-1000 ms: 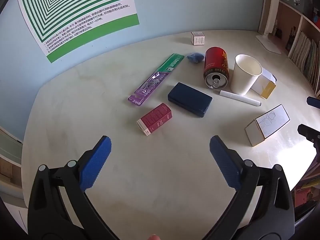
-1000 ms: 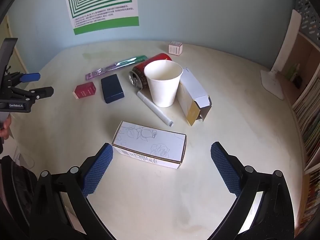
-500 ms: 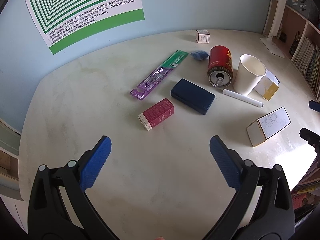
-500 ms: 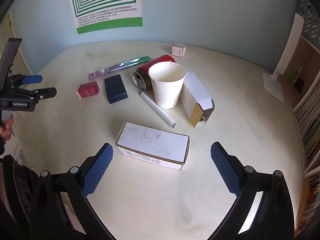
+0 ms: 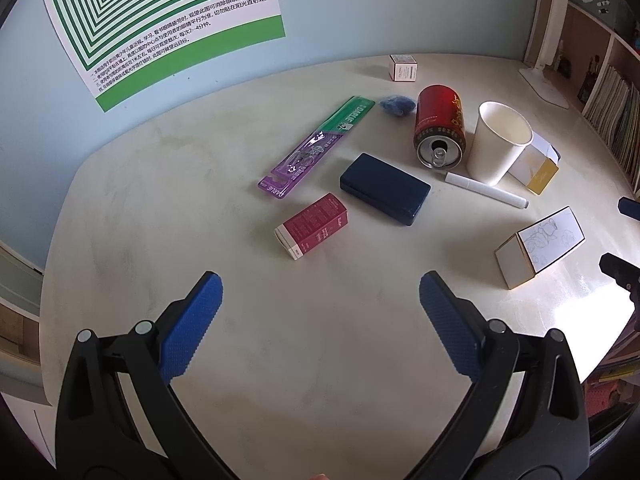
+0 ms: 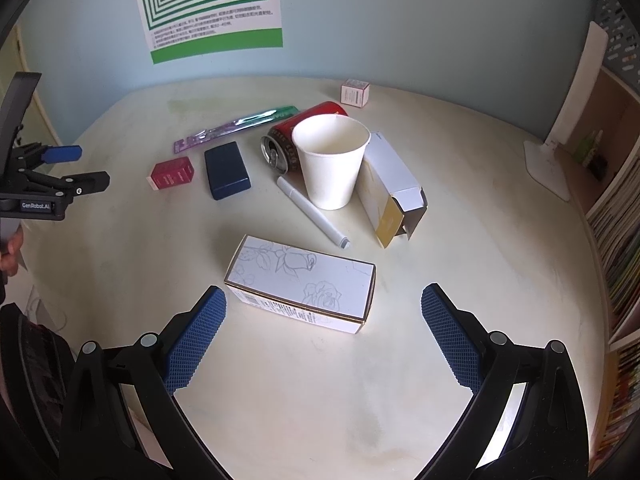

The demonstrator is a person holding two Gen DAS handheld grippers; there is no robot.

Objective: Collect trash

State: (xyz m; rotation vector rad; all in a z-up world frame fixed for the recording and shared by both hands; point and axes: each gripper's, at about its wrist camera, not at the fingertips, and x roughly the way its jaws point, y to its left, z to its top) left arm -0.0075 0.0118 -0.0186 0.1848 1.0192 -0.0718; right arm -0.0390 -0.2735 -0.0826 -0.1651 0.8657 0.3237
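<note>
Litter is spread over a pale round table. A small red carton lies just ahead of my open left gripper, which holds nothing. Beyond it are a dark blue case, a purple-green toothbrush pack, a tipped red can, a white paper cup and a white marker. My right gripper is open and empty, hovering over a white rose-printed box. An opened white-gold box lies beside the cup.
A small white box and a blue crumpled scrap sit near the back wall. A white lamp base and bookshelves stand on the right. A green striped poster hangs on the wall.
Both views have shifted slightly: the objects sit a little lower and nearer than a second ago. Both grippers stay open and nothing on the table has moved.
</note>
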